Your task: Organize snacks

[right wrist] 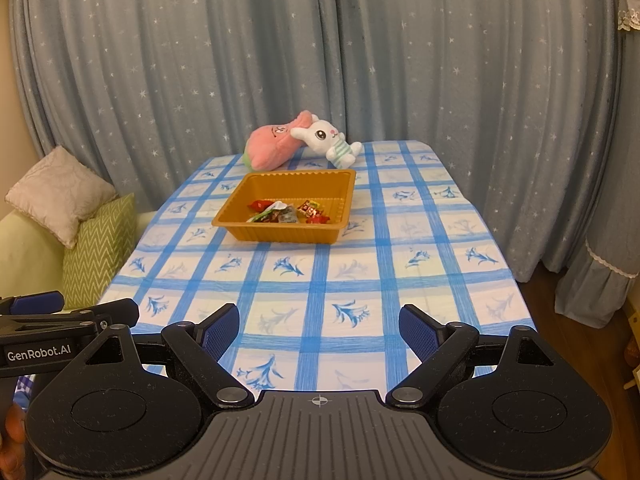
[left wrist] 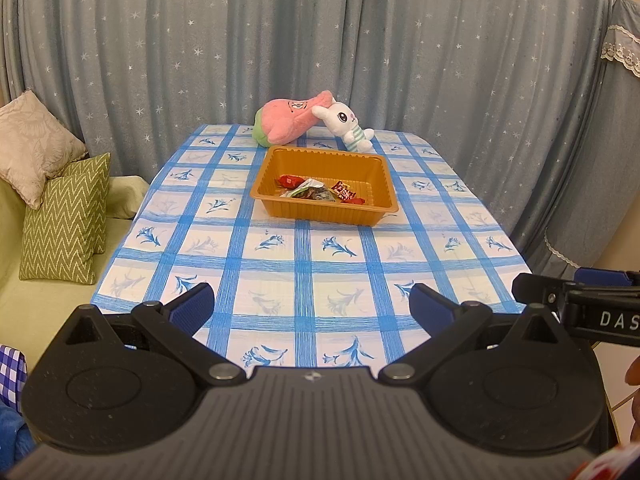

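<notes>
Ribbed orange plastic tray (left wrist: 384, 184) holds crinkly wrapped snacks (left wrist: 316, 192)

Home living room | star-print grey-blue curtains (right wrist: 360, 60) across far wall | table under blue-checked floral tablecloth (left wrist: 312, 264) | pale green sofa (left wrist: 24, 280) at left with beige cushion (left wrist: 36, 144) and green zigzag cushion (left wrist: 68, 220) | pink plush (right wrist: 272, 146) and white bunny plush (right wrist: 330, 140) at far end

The right tool (left wrist: 600, 312), seen at the edge of the left wrist view, bears the letters "DAS", cut off by the frame. The left tool (right wrist: 40, 344) reads "GenRobot.AI".
</notes>
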A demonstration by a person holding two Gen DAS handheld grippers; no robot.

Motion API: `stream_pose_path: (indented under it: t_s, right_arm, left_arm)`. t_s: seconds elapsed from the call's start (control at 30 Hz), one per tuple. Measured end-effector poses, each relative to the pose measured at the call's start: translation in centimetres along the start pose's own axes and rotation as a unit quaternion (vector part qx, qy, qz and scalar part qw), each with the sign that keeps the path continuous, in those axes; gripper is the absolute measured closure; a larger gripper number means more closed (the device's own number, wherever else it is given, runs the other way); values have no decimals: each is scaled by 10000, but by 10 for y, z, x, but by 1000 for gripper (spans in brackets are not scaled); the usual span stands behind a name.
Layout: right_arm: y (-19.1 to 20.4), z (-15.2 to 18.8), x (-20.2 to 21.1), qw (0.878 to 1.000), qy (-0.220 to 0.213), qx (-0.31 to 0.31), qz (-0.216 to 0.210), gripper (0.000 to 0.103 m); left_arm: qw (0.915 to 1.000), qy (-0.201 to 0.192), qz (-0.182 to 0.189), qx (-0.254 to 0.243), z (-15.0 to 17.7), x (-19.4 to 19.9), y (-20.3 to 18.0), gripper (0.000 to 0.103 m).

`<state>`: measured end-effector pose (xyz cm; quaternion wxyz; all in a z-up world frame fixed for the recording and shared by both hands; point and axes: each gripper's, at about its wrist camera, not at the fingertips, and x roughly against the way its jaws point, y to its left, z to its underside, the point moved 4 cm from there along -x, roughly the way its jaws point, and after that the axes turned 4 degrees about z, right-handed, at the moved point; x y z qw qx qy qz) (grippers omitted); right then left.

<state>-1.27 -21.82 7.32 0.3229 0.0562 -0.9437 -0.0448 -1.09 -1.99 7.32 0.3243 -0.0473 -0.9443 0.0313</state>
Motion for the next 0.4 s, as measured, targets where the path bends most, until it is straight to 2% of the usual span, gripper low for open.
stream_pose_path:
  t_s: [0.4]
  right_arm:
    - [-1,0,0,10000,5,1,-6,16]
  left_arm:
    - [10000,-40,48,-20,-1,-4,-5,0]
